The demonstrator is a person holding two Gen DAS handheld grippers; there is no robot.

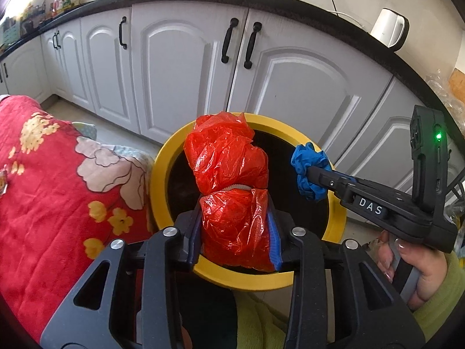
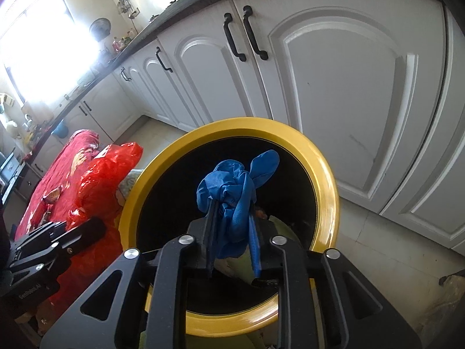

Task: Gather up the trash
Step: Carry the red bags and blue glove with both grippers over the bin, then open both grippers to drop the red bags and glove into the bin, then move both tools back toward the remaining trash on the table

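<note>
A round bin with a yellow rim (image 1: 162, 171) and dark inside stands on the floor before white cabinets; it also fills the right wrist view (image 2: 325, 180). My left gripper (image 1: 235, 226) is shut on a crumpled red plastic bag (image 1: 229, 160) and holds it over the bin's opening. The bag shows at the left of the right wrist view (image 2: 101, 180). My right gripper (image 2: 232, 212) is shut on a crumpled blue glove (image 2: 235, 180), held over the bin's mouth. In the left wrist view the glove (image 1: 308, 160) and the right gripper (image 1: 308, 171) hang over the bin's right side.
A red flowered cloth (image 1: 52, 180) covers a surface left of the bin. White cabinet doors with black handles (image 1: 229, 43) run behind it under a dark counter. A white kettle (image 1: 389, 27) stands on the counter. Tiled floor (image 2: 377, 250) lies to the bin's right.
</note>
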